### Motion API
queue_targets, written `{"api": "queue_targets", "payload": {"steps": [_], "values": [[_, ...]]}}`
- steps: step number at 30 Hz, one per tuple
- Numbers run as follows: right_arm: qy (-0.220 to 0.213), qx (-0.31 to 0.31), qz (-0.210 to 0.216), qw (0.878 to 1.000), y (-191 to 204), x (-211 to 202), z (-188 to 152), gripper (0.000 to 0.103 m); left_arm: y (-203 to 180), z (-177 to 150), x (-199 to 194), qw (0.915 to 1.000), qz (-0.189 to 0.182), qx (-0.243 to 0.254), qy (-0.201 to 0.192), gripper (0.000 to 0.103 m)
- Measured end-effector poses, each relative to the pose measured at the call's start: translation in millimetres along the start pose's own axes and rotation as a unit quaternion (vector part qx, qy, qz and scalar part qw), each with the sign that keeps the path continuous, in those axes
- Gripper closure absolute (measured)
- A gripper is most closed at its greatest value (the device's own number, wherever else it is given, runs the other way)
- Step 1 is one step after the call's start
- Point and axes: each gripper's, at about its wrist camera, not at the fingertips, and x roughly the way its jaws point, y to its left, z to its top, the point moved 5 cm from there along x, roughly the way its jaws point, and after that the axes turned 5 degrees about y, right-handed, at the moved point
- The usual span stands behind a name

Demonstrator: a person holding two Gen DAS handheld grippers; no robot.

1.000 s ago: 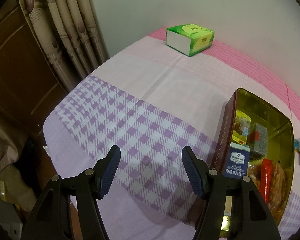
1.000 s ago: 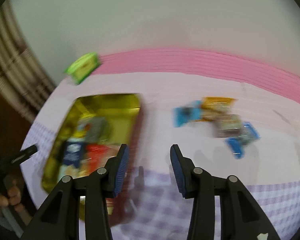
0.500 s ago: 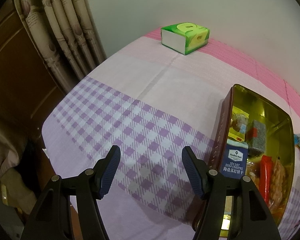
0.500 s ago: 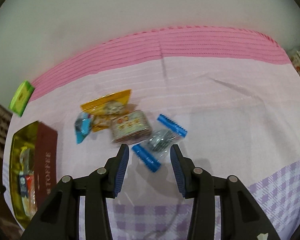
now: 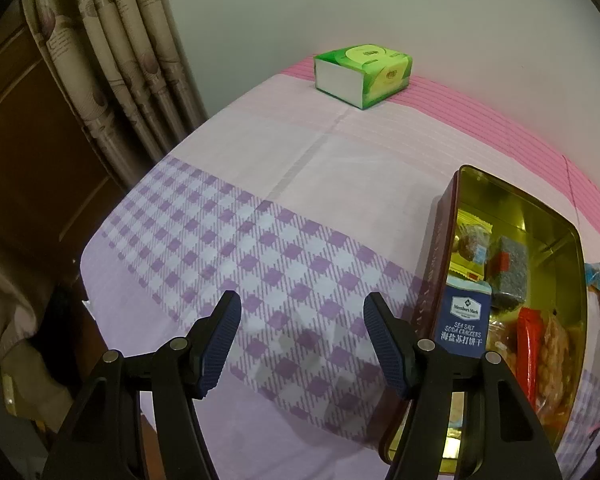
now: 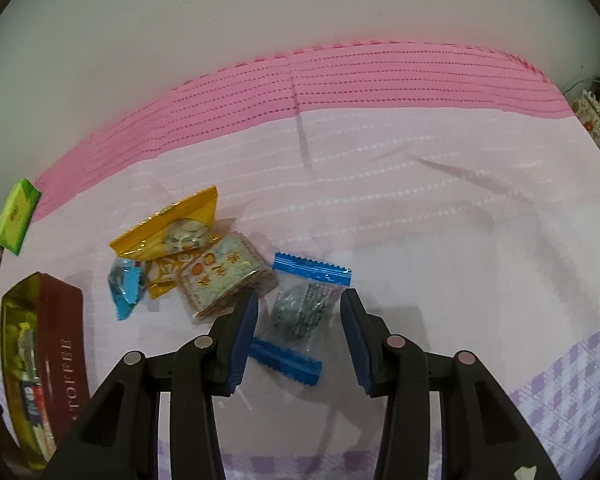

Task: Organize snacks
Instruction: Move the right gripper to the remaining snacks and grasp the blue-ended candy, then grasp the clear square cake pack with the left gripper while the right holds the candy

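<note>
A maroon toffee tin (image 5: pixel 436 264) with a gold inside holds several snacks, among them a blue cracker pack (image 5: pixel 465 316); it also shows in the right wrist view (image 6: pixel 66 356). Loose snacks lie on the cloth: a clear wrapper with blue ends (image 6: pixel 300 312), a square cracker pack (image 6: pixel 224 276), a yellow packet (image 6: pixel 172 224) and a small blue candy (image 6: pixel 126 284). My right gripper (image 6: pixel 299 318) is open, its jaws on either side of the blue-ended wrapper. My left gripper (image 5: pixel 302 322) is open and empty over the checked cloth, left of the tin.
A green tissue box (image 5: pixel 364 74) stands at the far edge near the wall; it also shows in the right wrist view (image 6: pixel 16 218). Curtains (image 5: pixel 112 64) and a wooden door hang left of the table. The table edge drops off at the lower left.
My right gripper has swung right from the tin and closed in on the loose snacks, now straddling the blue-ended wrapper. My left gripper has shifted only slightly.
</note>
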Motion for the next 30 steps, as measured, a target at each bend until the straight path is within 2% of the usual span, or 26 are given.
{"api": "queue_targets", "payload": {"steps": [6,9,15,21,24,30], "values": [[-0.023,-0.048,-0.028,0.998,4.9,1.9,-3.9,0.063,-2.0,-0.8,0.5,1.0000,0.001,0.005,0.000,0.038],[-0.044,-0.080,-0.047,0.995,11.2,1.6,-8.2,0.068,-4.9,-1.5,0.3,0.9999,0.002,0.012,-0.003,0.038],[-0.082,-0.124,-0.051,0.988,12.1,-3.1,-18.5,0.079,-12.4,-1.0,-7.3,0.9994,0.000,0.025,-0.022,0.038],[-0.098,-0.106,-0.036,0.989,-21.9,-9.1,-19.1,0.079,-26.8,-1.4,-20.2,0.9979,-0.015,0.041,-0.048,0.038],[-0.104,-0.096,-0.044,0.989,-40.6,-9.7,-14.8,0.079,-41.6,-3.4,-28.4,0.9960,-0.030,0.056,-0.062,0.038],[-0.112,-0.084,-0.067,0.988,-80.9,-14.8,-10.7,0.079,-89.0,-10.7,-43.4,0.9912,-0.068,0.098,-0.057,0.038]]}}
